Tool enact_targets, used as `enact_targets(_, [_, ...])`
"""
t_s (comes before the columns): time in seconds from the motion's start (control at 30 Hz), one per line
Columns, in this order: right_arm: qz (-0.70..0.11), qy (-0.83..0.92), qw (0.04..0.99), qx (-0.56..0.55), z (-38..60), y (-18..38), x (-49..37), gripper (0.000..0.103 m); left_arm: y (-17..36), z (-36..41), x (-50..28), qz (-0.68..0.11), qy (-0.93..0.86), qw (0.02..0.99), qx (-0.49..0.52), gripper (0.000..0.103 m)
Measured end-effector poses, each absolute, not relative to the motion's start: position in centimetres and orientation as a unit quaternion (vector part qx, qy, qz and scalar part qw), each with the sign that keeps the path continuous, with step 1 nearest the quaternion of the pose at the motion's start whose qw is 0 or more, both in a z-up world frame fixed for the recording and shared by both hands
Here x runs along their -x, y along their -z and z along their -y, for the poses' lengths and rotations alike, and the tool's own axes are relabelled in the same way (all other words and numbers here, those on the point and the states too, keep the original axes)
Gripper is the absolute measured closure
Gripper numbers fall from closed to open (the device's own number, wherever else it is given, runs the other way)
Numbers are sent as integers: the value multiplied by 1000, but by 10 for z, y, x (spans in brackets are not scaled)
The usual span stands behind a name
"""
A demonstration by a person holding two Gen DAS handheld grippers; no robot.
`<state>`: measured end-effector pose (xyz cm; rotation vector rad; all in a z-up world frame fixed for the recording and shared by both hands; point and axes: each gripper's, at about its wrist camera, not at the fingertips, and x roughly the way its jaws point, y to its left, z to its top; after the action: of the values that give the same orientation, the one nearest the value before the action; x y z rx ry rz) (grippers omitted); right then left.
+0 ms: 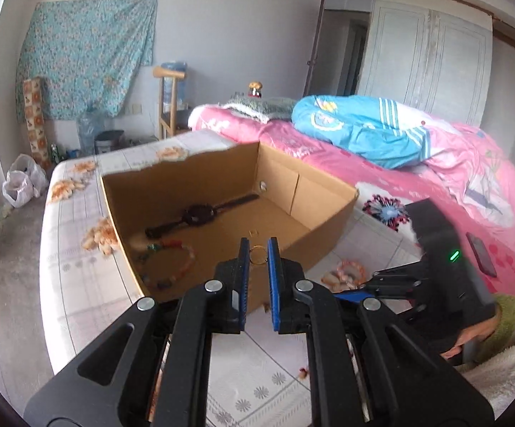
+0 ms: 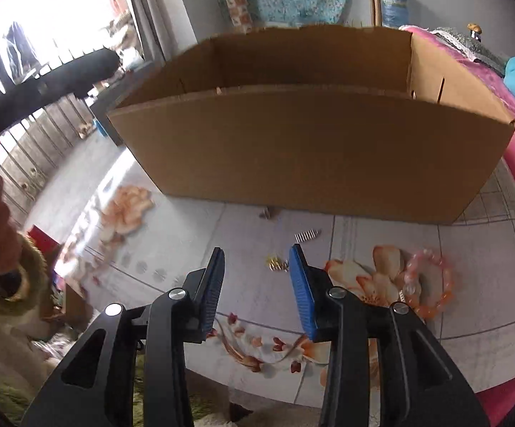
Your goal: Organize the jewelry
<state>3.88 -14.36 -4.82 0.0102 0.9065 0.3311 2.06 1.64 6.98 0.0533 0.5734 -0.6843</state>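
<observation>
- One thin gold ring (image 1: 256,254) pinched across its width between the blue pads of the left gripper (image 1: 257,254), held over the near edge of the cardboard box (image 1: 328,210).
- Judged very light, stiff and slick; easily flicked out of a hard squeeze, so best taken across the hoop as here and let go low inside the box.
- Already in the box: a dark watch (image 1: 197,213) toward the far wall, a beaded bracelet (image 1: 172,263) at the near left, a small gold piece (image 1: 254,232) mid-floor.
- Outside, on the flowered sheet (image 2: 186,235): a small gold trinket (image 2: 277,262) just ahead of the right gripper (image 2: 257,259), jaws parted and empty.
- Farther right, a pink bead bracelet (image 2: 432,277); loose and floppy by the look, better gripped across one strand.
- Near the box wall, a little silver comb-like clip (image 2: 307,235).
</observation>
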Motion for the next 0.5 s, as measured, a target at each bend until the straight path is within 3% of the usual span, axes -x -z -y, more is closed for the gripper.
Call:
enact_targets(0.07, [-439,-150,886,19,137,60,-40,74,-59,-15,-17,-292,333,896,-23,94])
enact_targets(0.2, [-433,-143,889,42,131,69,-48,79,-37,-12,-13,-322,331,887,-21,94])
enact_targets(0.37, [-430,-150,889,50,126,74,-61,98,-20,-8,-8,-342,332,879,-19,94])
enact_targets(0.5, [-430,-155,889,32,128,76,-63,98,-15,-5,-3,-345,336,876,-23,94])
